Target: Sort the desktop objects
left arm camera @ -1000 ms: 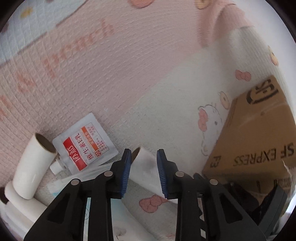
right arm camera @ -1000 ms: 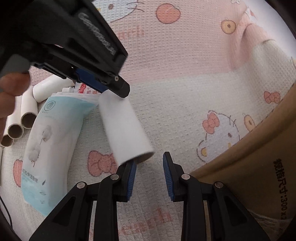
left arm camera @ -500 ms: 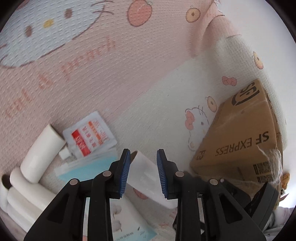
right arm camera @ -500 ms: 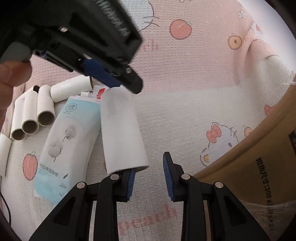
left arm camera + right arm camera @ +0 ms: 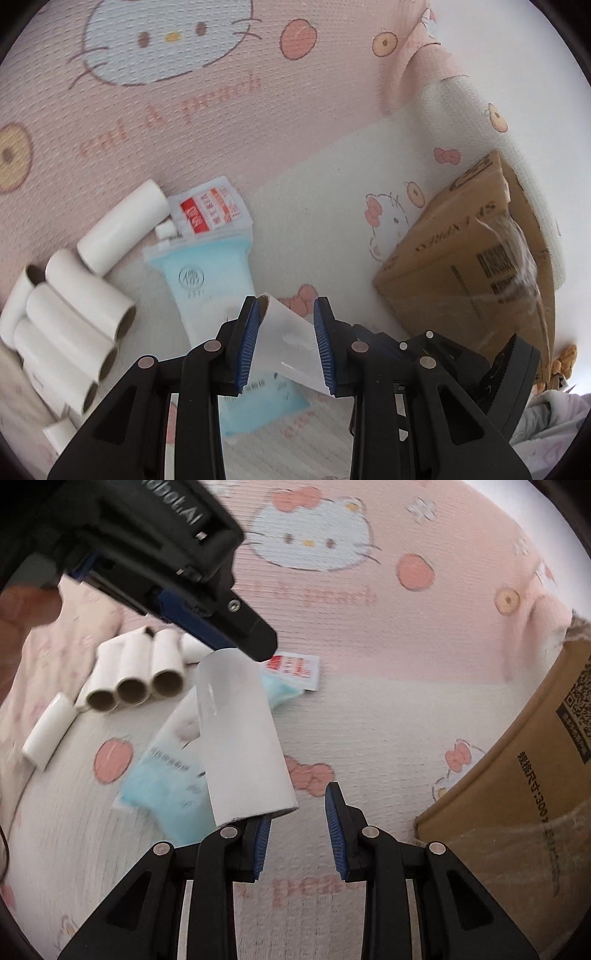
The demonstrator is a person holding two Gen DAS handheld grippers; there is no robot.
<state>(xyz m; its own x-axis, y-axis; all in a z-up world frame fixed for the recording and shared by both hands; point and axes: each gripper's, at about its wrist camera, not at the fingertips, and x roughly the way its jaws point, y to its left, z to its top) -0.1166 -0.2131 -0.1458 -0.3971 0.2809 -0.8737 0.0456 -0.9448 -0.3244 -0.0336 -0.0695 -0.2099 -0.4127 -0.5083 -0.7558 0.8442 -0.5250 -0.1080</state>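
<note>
My left gripper (image 5: 286,343) is shut on a white paper roll (image 5: 291,345) and holds it above the cloth; the roll hangs long and tilted in the right wrist view (image 5: 240,738), with the left gripper's body (image 5: 147,554) over it. My right gripper (image 5: 297,834) is open and empty, just below and right of the roll's near end. Several white rolls (image 5: 70,314) lie in a row at the left, also seen in the right wrist view (image 5: 133,675). A light blue wipes pack (image 5: 218,291) and a red-and-white pouch (image 5: 210,214) lie flat on the cloth.
A brown cardboard box (image 5: 472,273) stands at the right, close to my right gripper in the right wrist view (image 5: 524,775). A pink and white Hello Kitty cloth (image 5: 332,184) covers the surface. One short roll (image 5: 48,731) lies apart at the left.
My left gripper has lifted the white roll up off the cloth and away from the pouch and wipes pack. Both views have pulled back, so more rolls show.
</note>
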